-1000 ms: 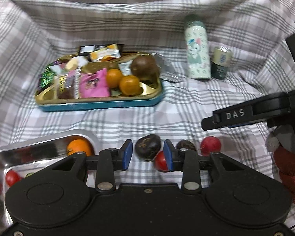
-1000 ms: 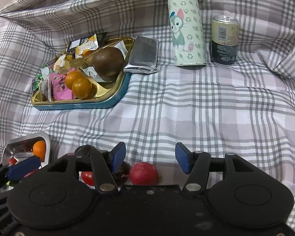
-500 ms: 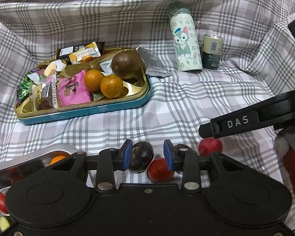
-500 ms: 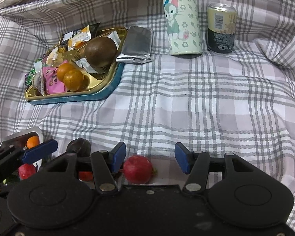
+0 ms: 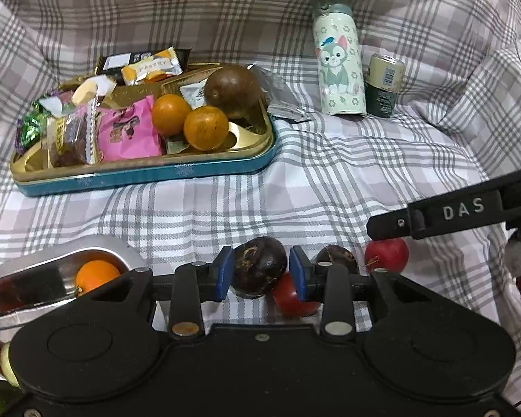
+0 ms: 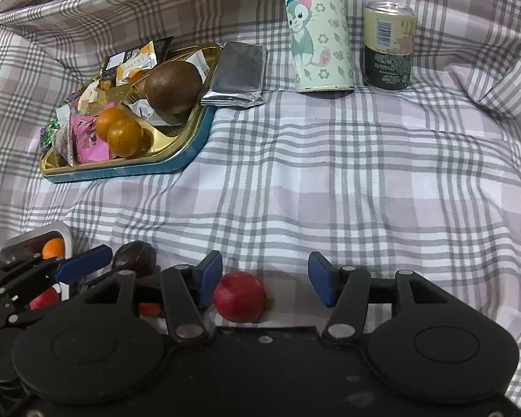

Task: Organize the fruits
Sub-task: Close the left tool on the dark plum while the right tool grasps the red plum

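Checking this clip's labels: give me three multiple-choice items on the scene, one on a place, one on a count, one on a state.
1. Where is the can?
A) beside the cat bottle
B) in a drawer
C) on a plate

2. How many oranges lie in the snack tin?
A) one
B) two
C) four

3. The cat bottle is:
A) lying down
B) upright
C) upside down

Answers:
1 A: they stand side by side on the cloth.
2 B: two sit next to the brown fruit.
3 B: it stands on its base.
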### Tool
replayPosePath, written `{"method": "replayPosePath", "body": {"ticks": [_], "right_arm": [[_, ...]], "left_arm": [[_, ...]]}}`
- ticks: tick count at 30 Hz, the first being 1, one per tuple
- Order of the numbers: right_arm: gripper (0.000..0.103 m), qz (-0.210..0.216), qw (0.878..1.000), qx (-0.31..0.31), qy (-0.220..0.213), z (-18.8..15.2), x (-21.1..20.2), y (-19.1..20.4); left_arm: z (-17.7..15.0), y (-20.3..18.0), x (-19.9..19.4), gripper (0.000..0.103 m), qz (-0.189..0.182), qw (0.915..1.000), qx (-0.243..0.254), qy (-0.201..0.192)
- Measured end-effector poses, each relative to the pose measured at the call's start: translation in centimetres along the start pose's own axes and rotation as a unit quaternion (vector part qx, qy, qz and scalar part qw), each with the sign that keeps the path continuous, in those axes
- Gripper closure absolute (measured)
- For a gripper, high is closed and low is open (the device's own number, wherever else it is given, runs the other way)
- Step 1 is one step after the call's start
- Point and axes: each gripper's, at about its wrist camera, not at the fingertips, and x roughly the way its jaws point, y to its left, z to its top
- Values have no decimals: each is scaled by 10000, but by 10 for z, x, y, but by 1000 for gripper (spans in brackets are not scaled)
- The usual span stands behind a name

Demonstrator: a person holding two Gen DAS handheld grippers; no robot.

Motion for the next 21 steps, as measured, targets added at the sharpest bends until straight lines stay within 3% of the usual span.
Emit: {"method": "replayPosePath", "body": {"ticks": [10, 21], "right_arm": [[46, 148, 9998, 46, 138, -1, 3, 1], [46, 231, 9992, 123, 293, -3, 6, -1]], "left_arm": [[7, 22, 2, 56, -174, 9983, -551, -28], [15, 39, 1, 56, 31, 9949, -984, -216]]}}
